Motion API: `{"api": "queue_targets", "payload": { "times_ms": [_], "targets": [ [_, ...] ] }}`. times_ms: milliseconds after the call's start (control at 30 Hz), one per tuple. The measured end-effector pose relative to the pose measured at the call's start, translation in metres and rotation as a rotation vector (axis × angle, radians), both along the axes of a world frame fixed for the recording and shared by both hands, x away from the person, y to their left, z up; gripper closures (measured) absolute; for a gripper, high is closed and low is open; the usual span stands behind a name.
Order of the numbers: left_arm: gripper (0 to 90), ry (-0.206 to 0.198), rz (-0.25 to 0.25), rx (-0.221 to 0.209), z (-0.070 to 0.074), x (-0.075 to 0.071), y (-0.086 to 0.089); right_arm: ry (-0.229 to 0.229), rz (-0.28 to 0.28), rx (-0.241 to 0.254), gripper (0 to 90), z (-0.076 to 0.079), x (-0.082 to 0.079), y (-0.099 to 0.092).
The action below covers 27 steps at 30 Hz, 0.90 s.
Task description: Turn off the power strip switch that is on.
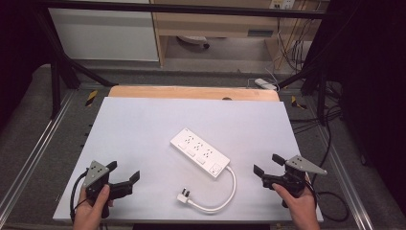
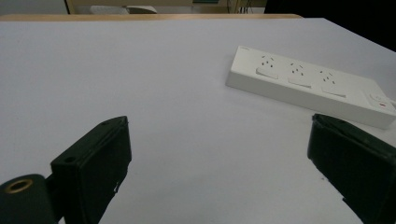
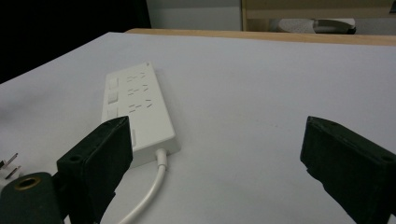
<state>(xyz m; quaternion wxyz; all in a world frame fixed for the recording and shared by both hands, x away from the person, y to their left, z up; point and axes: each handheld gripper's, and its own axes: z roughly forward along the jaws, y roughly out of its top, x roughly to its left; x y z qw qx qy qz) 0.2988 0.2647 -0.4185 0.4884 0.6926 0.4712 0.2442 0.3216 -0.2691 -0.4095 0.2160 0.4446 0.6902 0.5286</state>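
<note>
At the near edge of the white table [image 1: 143,120], two hands hold the grippers. The left hand [image 1: 91,208] comes in by the near-left corner and carries the left gripper [image 1: 125,172], which hangs just over the tabletop with its jaws spread wide and nothing between them. In the left gripper view its fingertips [image 2: 100,161] stand far apart over bare white surface. The right hand [image 1: 299,203] comes in by the near-right corner with the right gripper [image 1: 268,165], its jaws likewise wide open and empty, pointing toward the middle of the table. The right gripper view shows its fingertips [image 3: 105,154] well apart.

Between the two grippers, close to the near edge, lies a white plug [image 1: 183,195] with its prongs showing. Its white cord [image 1: 227,194] loops along the table and curves back up to the power strip [image 1: 199,152]. The strip lies flat near the centre of the table, set on a diagonal, its cord end toward the near-right corner and its other end toward the far-left. It touches neither gripper.

Beyond the table's far edge a wooden board [image 1: 191,92] shows.
</note>
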Motion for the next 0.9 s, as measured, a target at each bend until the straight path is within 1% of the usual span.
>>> {"api": "queue_targets", "payload": {
  "times_ms": [33, 67, 100, 133, 200, 233, 267, 300, 367, 400, 467, 500, 533, 633, 667, 733, 767, 800, 833, 867, 900],
  "targets": [
    [6.3, 0.0, 0.0, 0.0, 0.0, 0.0, 0.0, 0.0, 0.0, 0.0, 10.3, 0.0, 0.0, 0.0],
    [6.3, 0.001, 0.001, 0.0, 0.0, 0.0, 0.0, -0.003, 0.001, -0.007, 13.8, 0.003, -0.001, 0.001],
    [6.3, 0.001, 0.001, 0.002, 0.0, 0.0, 0.0, -0.003, 0.001, -0.007, 13.8, 0.003, -0.001, 0.001],
    [6.4, 0.002, 0.002, 0.001, 0.0, 0.0, 0.0, -0.004, -0.005, -0.026, 15.9, 0.006, -0.001, 0.002],
    [6.4, 0.004, 0.001, 0.005, 0.0, 0.0, 0.0, -0.007, -0.008, -0.029, 16.8, 0.006, -0.001, 0.002],
    [6.5, 0.006, 0.001, 0.006, 0.0, 0.0, 0.0, -0.011, -0.008, -0.03, 20.3, 0.009, -0.001, 0.002],
    [6.4, 0.006, 0.001, 0.006, 0.0, 0.0, 0.0, -0.011, -0.008, -0.03, 20.3, 0.009, -0.001, 0.002],
    [6.5, 0.005, 0.002, 0.002, -0.001, 0.0, 0.0, -0.016, -0.012, -0.034, 24.4, 0.011, -0.001, 0.001],
    [6.5, 0.007, -0.001, 0.01, -0.001, 0.0, 0.0, -0.019, -0.006, -0.03, 27.4, 0.013, -0.001, 0.001],
    [6.5, 0.008, 0.001, 0.006, -0.001, 0.0, 0.0, -0.019, -0.001, -0.026, 29.6, 0.014, -0.001, 0.001],
    [6.5, 0.01, -0.001, 0.009, -0.001, 0.0, 0.0, -0.029, 0.01, -0.035, 33.7, 0.017, -0.002, 0.002],
    [6.5, 0.01, -0.001, 0.01, -0.001, 0.0, -0.001, -0.029, 0.01, -0.035, 33.7, 0.017, -0.002, 0.002],
    [6.5, 0.011, -0.002, 0.013, -0.001, 0.0, -0.001, -0.04, 0.023, -0.042, 40.1, 0.021, -0.002, 0.004],
    [6.6, 0.011, -0.002, 0.011, -0.001, 0.0, -0.001, -0.048, 0.04, -0.056, 48.3, 0.026, -0.002, 0.006],
    [6.6, 0.012, -0.004, 0.016, -0.001, 0.0, -0.001, -0.053, 0.043, -0.06, 51.1, 0.028, -0.002, 0.007],
    [6.6, 0.013, -0.002, 0.014, -0.001, 0.001, -0.001, -0.058, 0.043, -0.07, 55.2, 0.031, -0.002, 0.008],
    [6.6, 0.014, -0.003, 0.017, -0.001, 0.001, -0.001, -0.058, 0.043, -0.07, 55.2, 0.031, -0.002, 0.008],
    [6.6, 0.014, -0.003, 0.017, -0.001, 0.001, -0.001, -0.071, 0.049, -0.07, 59.2, 0.036, -0.001, 0.01],
    [6.6, 0.013, -0.004, 0.017, -0.001, 0.001, -0.001, -0.071, 0.049, -0.07, 59.2, 0.036, -0.001, 0.01],
    [6.6, 0.013, -0.005, 0.016, -0.001, 0.0, -0.001, -0.081, 0.051, -0.08, 62.7, 0.04, 0.0, 0.012],
    [6.7, 0.013, -0.005, 0.018, -0.001, 0.0, -0.001, -0.087, 0.053, -0.084, 64.1, 0.042, 0.0, 0.013]
  ]
}}
